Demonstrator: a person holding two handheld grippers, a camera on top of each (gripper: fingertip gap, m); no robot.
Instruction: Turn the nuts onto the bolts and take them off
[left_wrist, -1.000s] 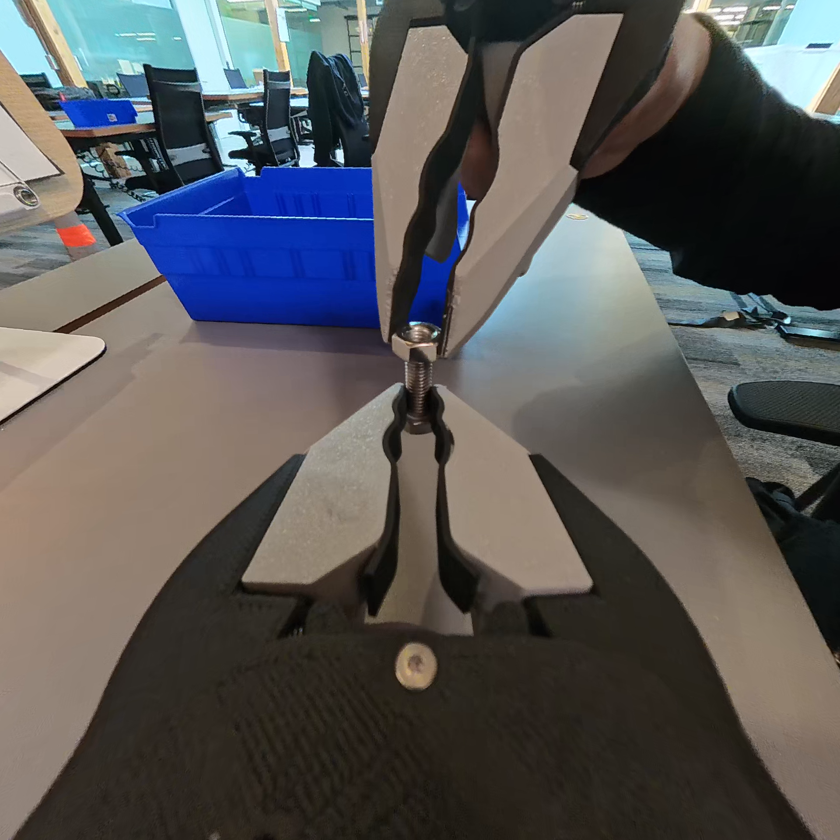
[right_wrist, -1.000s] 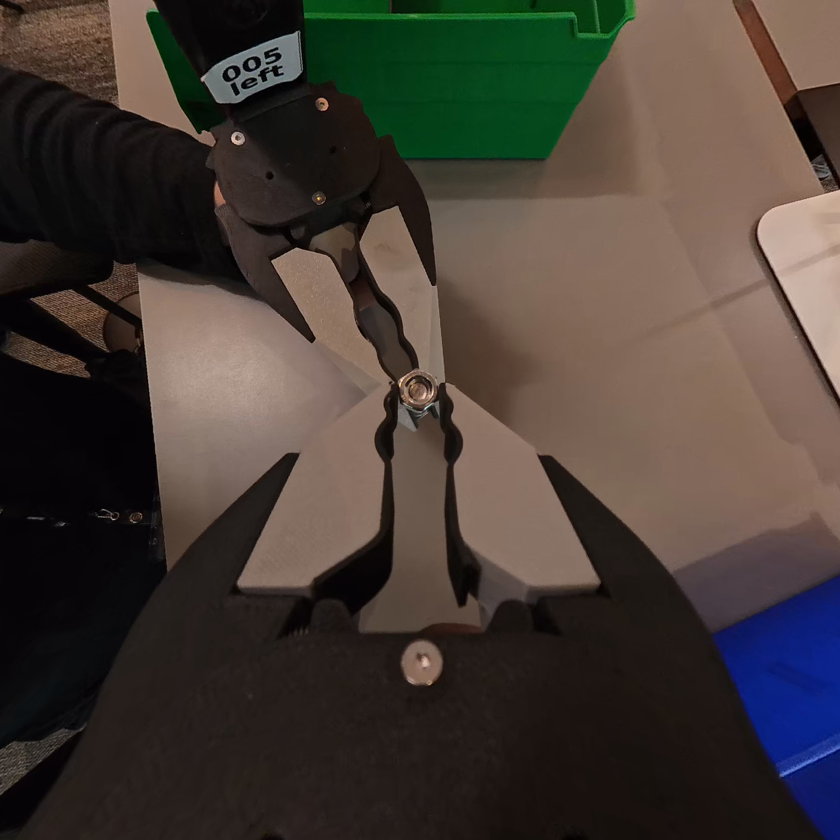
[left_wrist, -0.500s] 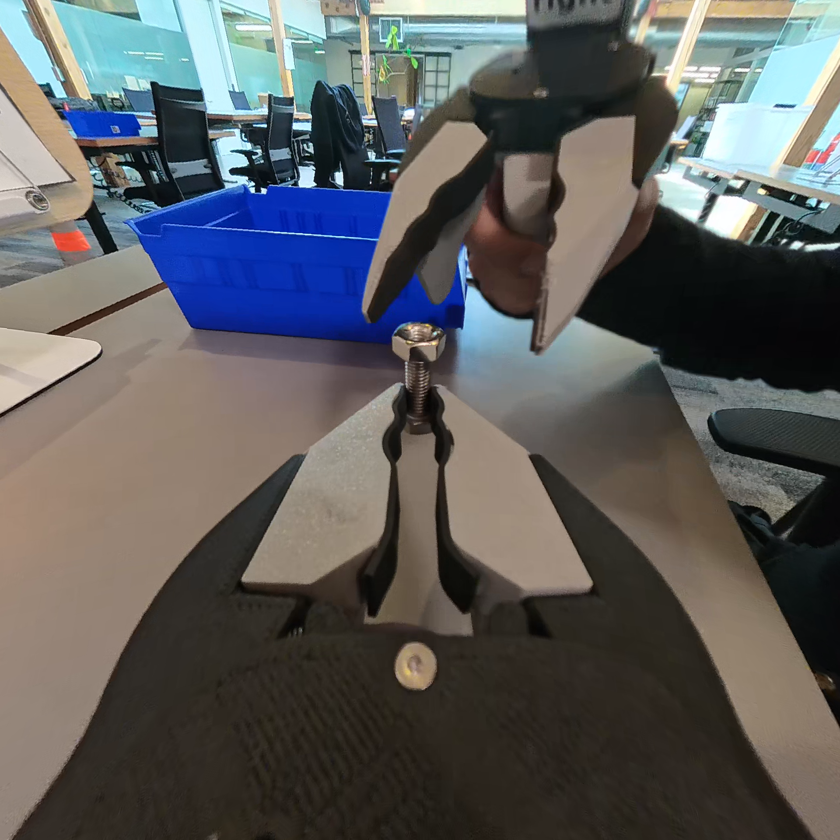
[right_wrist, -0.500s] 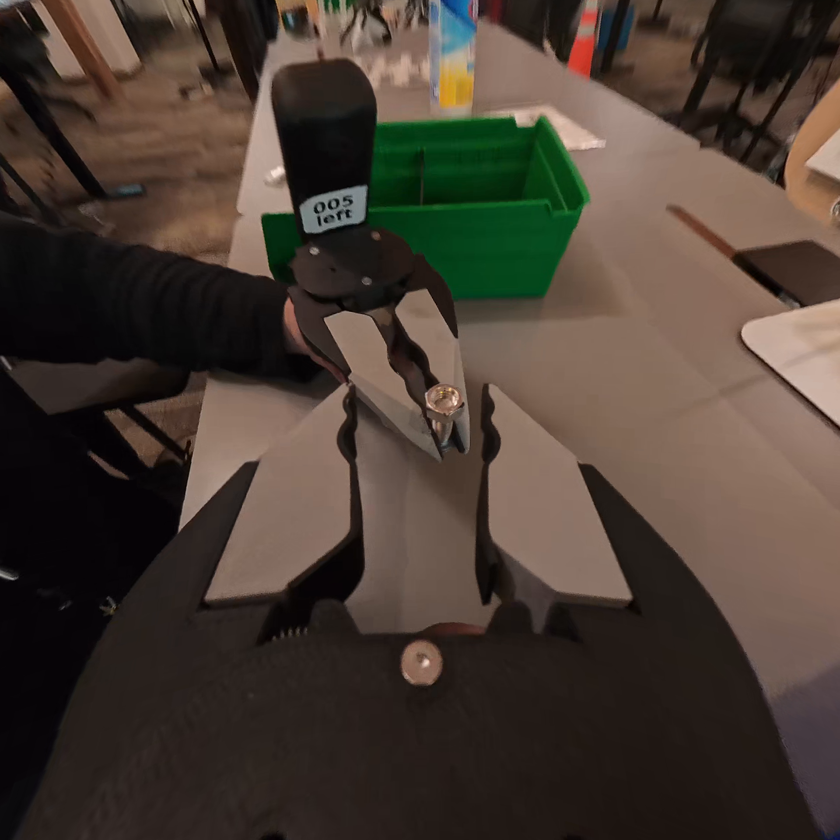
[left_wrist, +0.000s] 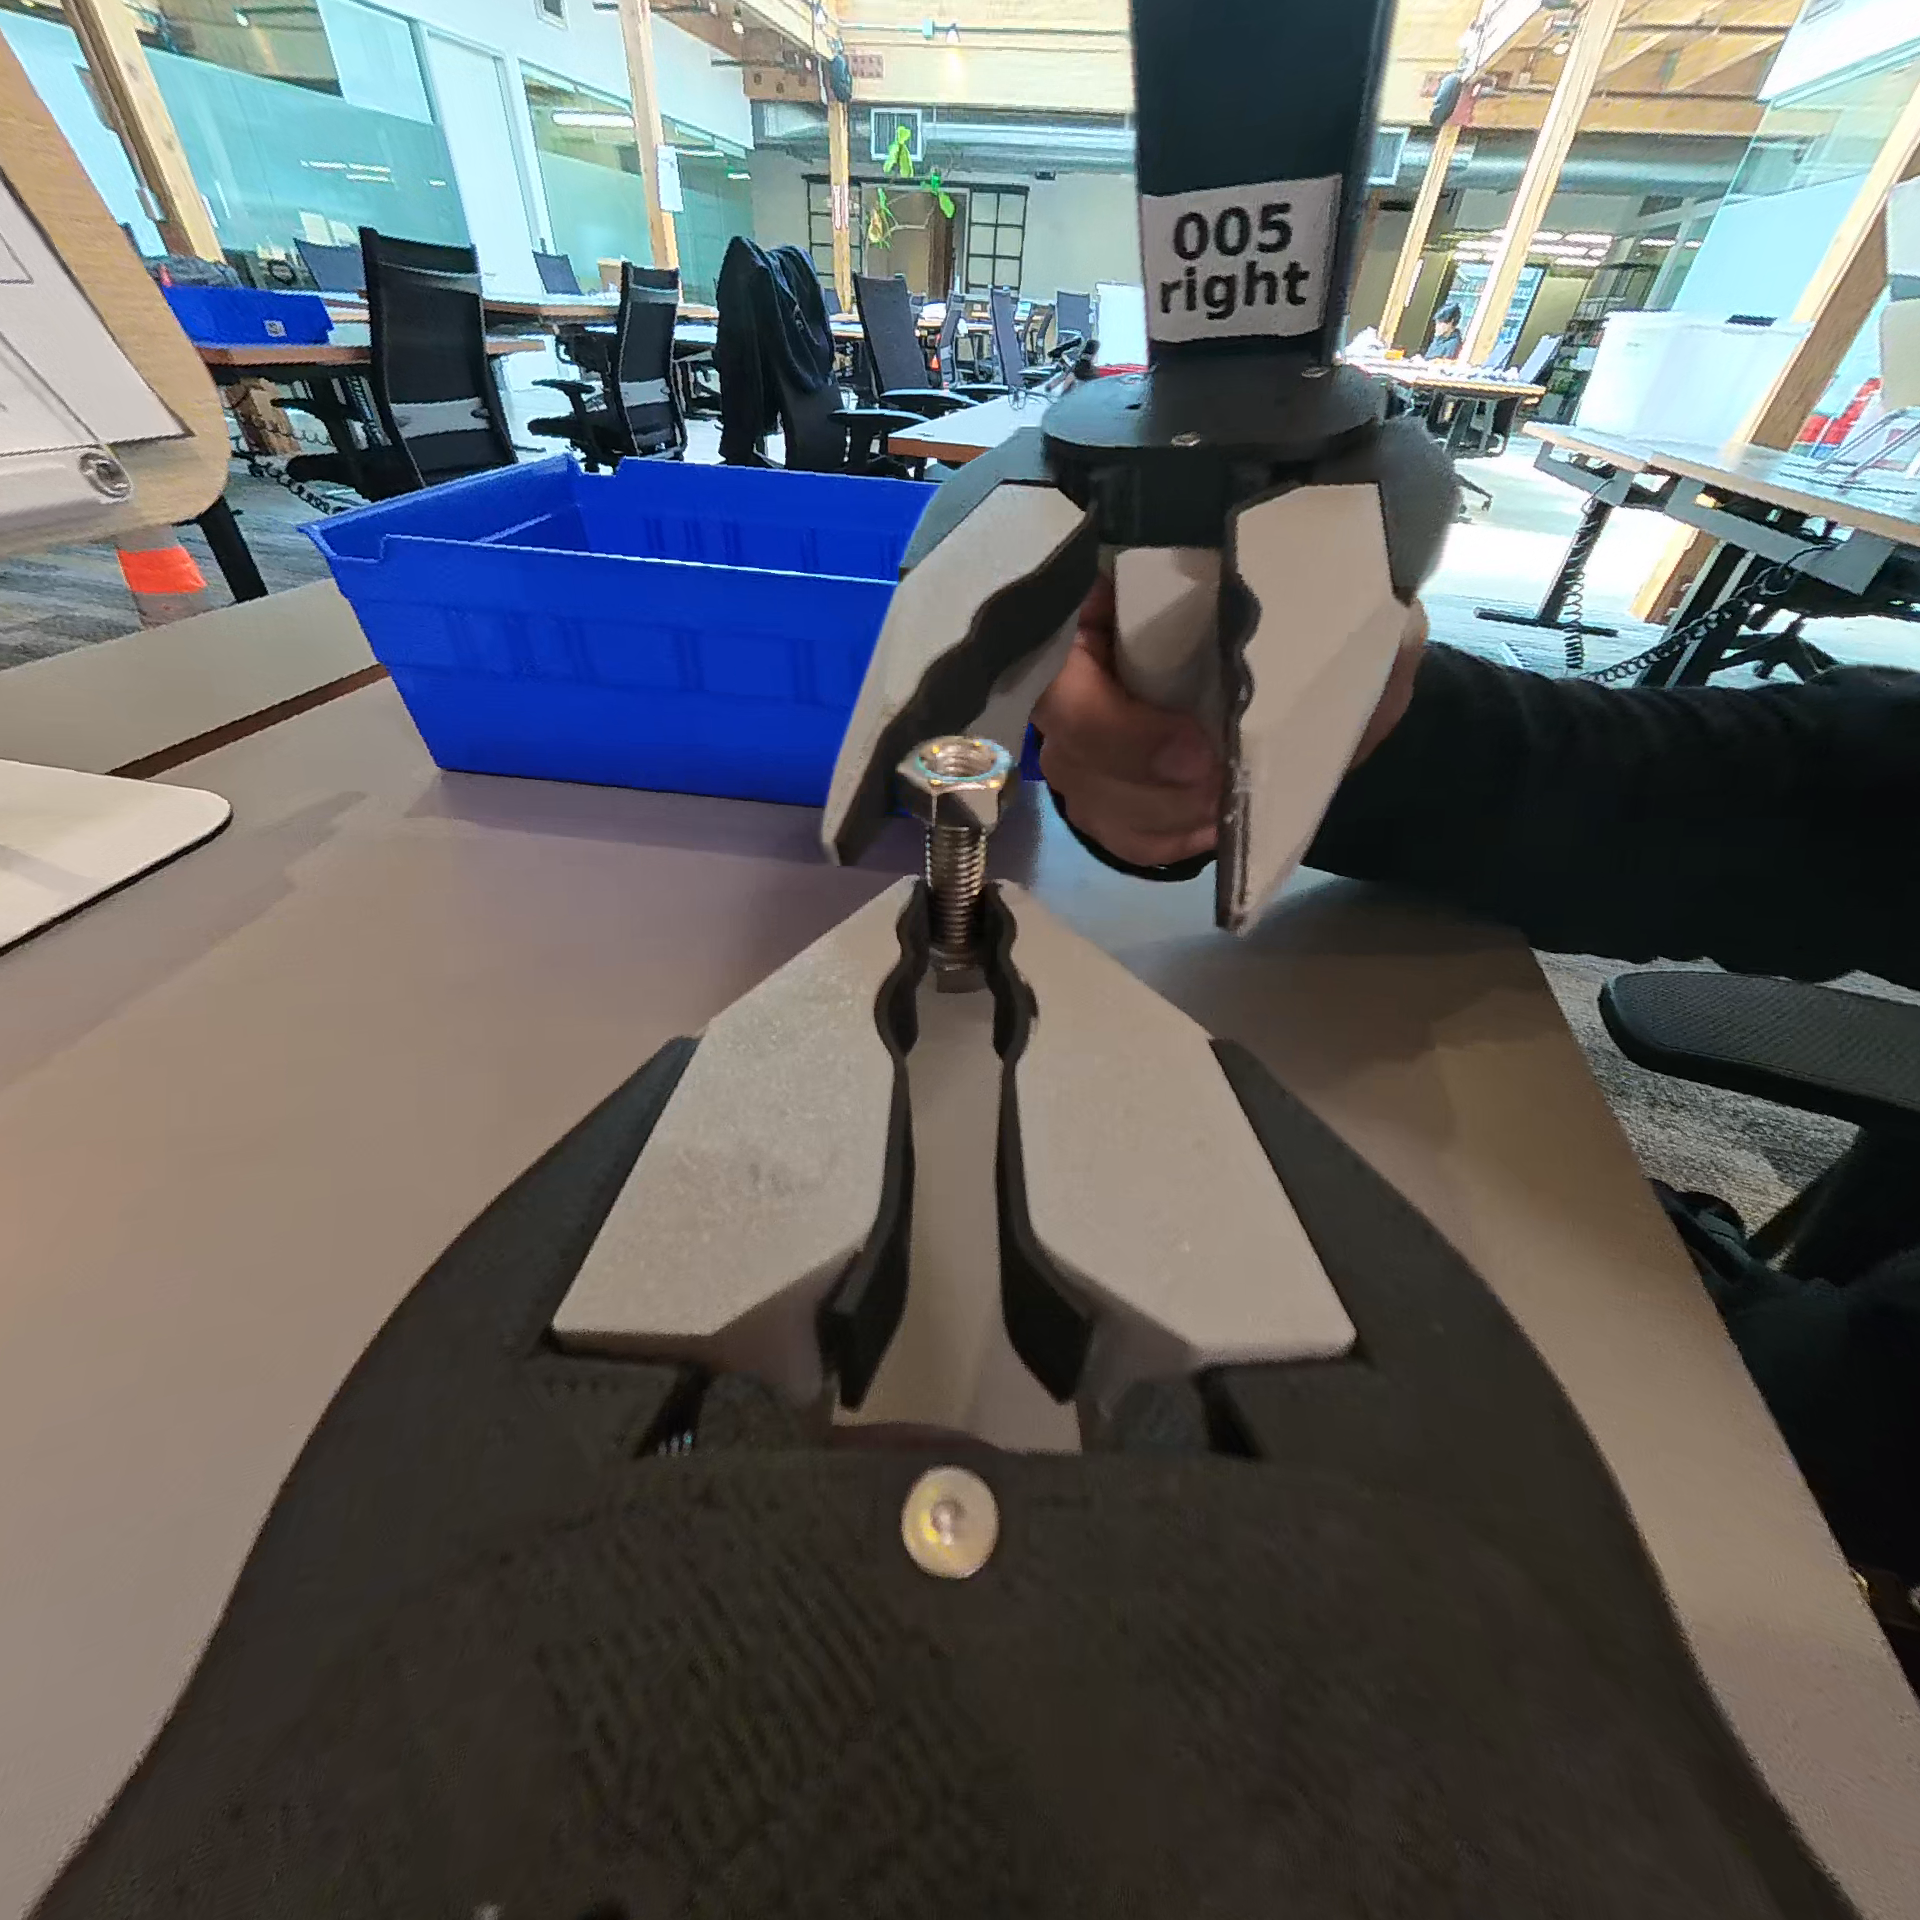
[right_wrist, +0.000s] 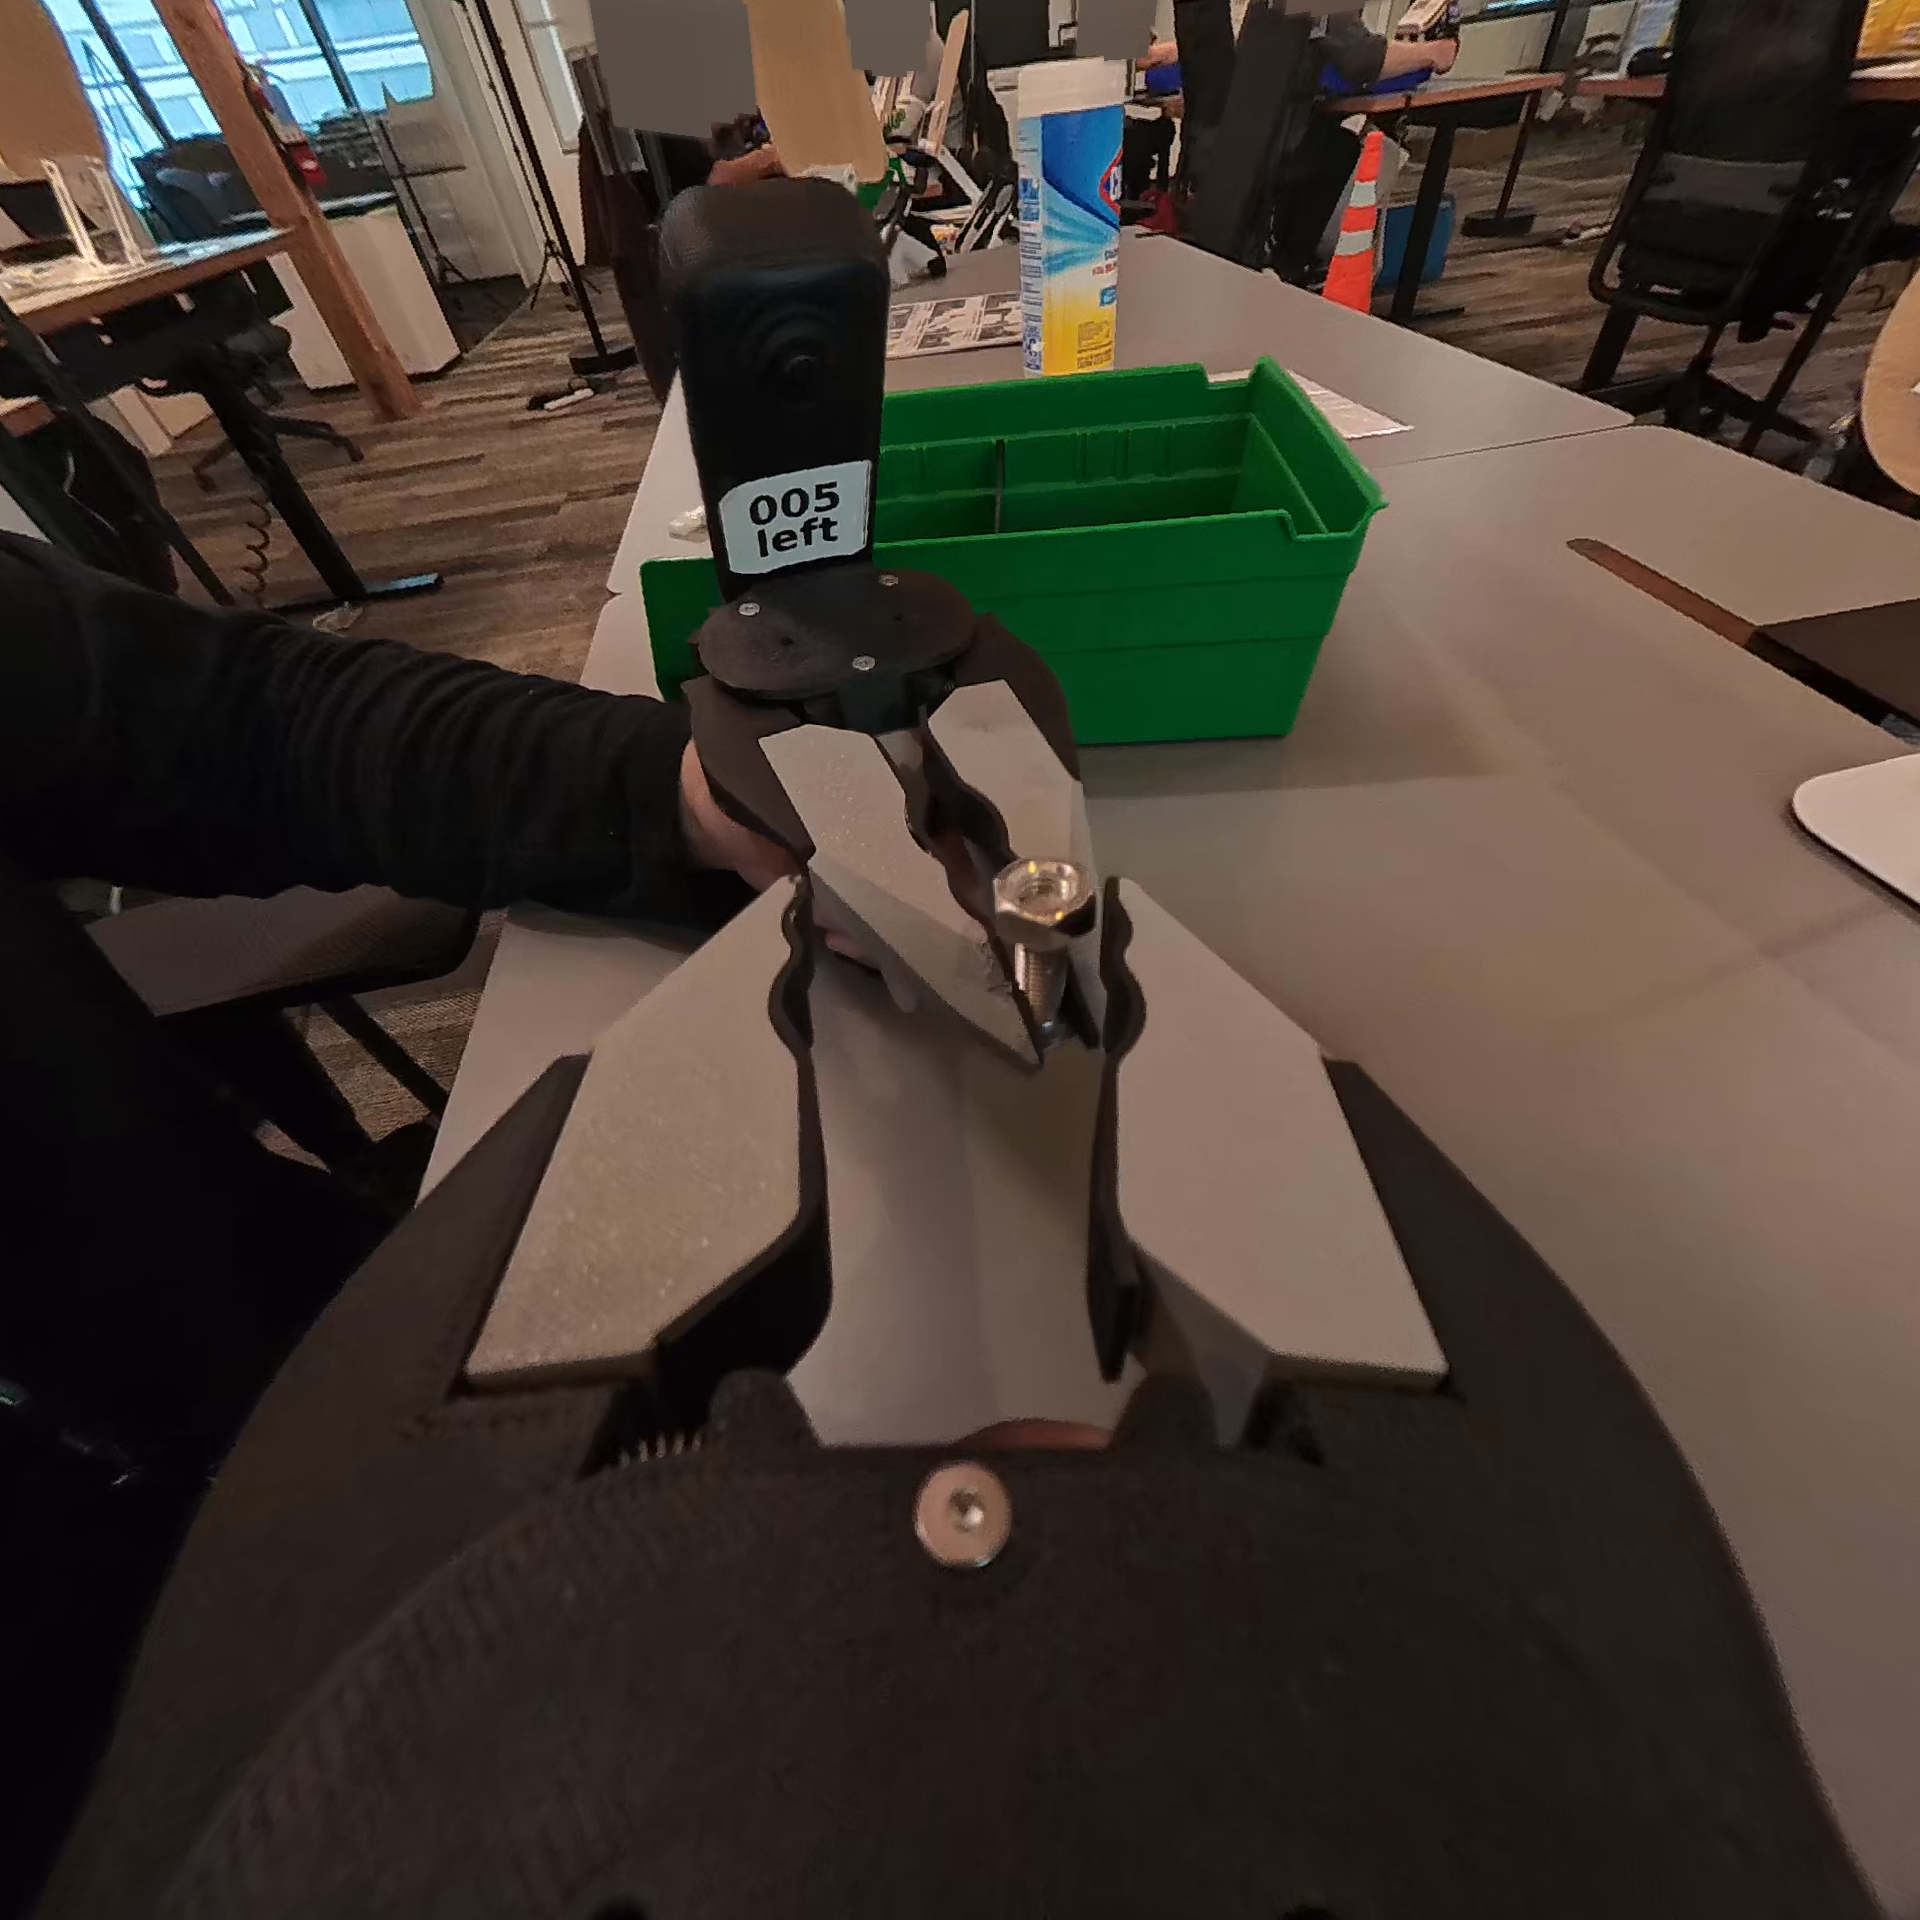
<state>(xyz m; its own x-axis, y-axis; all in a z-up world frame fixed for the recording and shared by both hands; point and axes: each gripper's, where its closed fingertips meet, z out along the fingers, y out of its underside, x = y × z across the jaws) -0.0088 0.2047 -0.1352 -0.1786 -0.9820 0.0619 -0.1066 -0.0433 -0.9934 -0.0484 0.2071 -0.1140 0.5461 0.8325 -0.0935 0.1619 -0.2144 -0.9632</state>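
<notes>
My left gripper (left_wrist: 956, 940) is shut on the lower end of a steel bolt (left_wrist: 954, 883) and holds it upright above the grey table (left_wrist: 520, 987). A hex nut (left_wrist: 954, 784) sits on the bolt's top end. My right gripper (left_wrist: 1049, 878) is open and points down beside the nut. In the right wrist view the nut (right_wrist: 1042, 899) and bolt (right_wrist: 1037, 987) stand between my right gripper's (right_wrist: 956, 914) open fingers, close to the right-hand finger (right_wrist: 1226, 1122); I cannot tell if they touch. The left gripper (right_wrist: 1049, 1039) shows there too, shut on the bolt.
A blue bin (left_wrist: 623, 644) stands behind the bolt in the left wrist view. A green bin (right_wrist: 1143, 582) with dividers stands behind the left gripper, with a wipes canister (right_wrist: 1070, 218) beyond it. A white pad (left_wrist: 83, 842) lies at the table's edge. Left and right tips are no more than a few centimetres apart.
My right gripper was shut on the nut from above. It has opened, let go of the nut and swung to a flatter angle. The left gripper still holds the bolt.
</notes>
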